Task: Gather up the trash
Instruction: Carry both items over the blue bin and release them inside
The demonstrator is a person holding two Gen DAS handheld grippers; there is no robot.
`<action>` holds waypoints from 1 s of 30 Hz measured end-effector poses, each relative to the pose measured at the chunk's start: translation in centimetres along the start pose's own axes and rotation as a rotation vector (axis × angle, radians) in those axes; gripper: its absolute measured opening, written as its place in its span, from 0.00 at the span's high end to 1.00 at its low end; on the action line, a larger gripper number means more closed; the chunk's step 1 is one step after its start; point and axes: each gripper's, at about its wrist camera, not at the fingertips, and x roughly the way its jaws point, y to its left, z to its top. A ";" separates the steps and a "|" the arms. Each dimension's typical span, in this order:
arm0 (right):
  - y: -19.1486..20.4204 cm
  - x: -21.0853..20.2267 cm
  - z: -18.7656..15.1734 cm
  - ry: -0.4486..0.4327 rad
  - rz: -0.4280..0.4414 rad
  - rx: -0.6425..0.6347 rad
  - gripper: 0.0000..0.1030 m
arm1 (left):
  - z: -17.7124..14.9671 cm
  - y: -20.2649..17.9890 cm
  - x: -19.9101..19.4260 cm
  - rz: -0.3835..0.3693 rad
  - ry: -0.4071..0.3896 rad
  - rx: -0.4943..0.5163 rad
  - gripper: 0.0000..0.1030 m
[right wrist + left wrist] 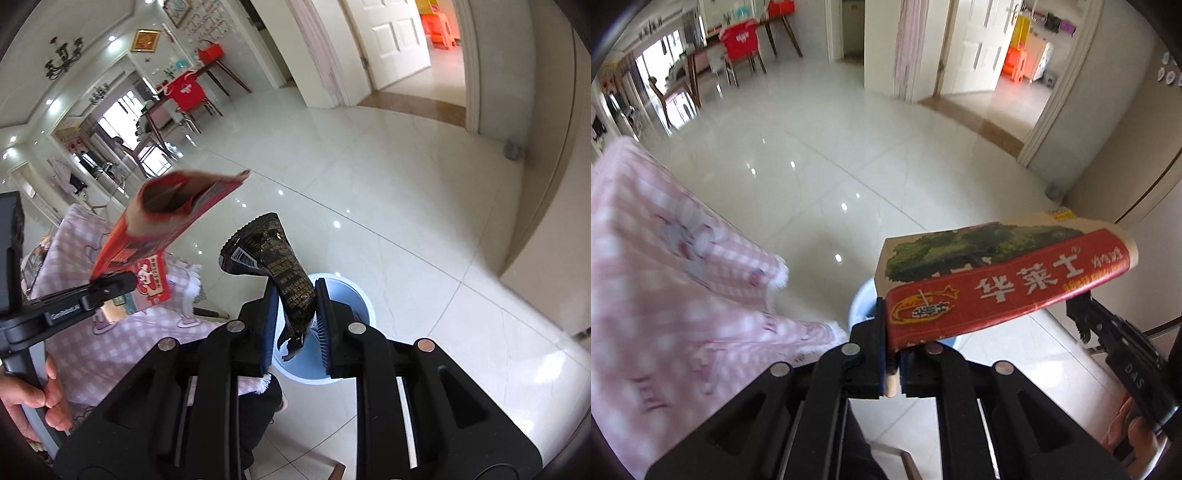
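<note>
My left gripper (892,314) is shut on a corner of a flattened red paper carton (1004,284) printed with white characters and a green tree; the carton sticks out to the right. In the right wrist view that carton (166,221) hangs open-ended over the table edge, held by the left gripper (123,282). Standing upright between the pads of my right gripper (297,288) is a crumpled black wrapper (280,266), and the gripper is shut on it. A pale blue bin (364,299) stands on the floor right beneath it; only a sliver of the bin (858,302) shows under the carton.
A table with a pink checked cloth (665,277) lies on the left, its cloth (110,350) bearing a red packet (153,284). A hand (33,398) grips the left handle. Glossy tiled floor (849,147) stretches ahead to doorways and a distant dining table.
</note>
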 end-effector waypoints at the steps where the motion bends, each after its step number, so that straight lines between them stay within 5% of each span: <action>1: -0.2 0.3 -0.1 0.007 0.000 0.006 0.81 | 0.0 -0.1 0.6 -0.013 0.017 -0.002 0.85; 6: -0.4 1.4 -0.6 0.042 0.002 0.016 0.81 | -0.2 -0.7 2.7 -0.043 0.065 -0.020 0.44; 30: 4.2 2.4 -0.5 0.051 0.070 -0.031 0.81 | -0.4 0.1 0.4 -0.037 0.027 -0.023 0.39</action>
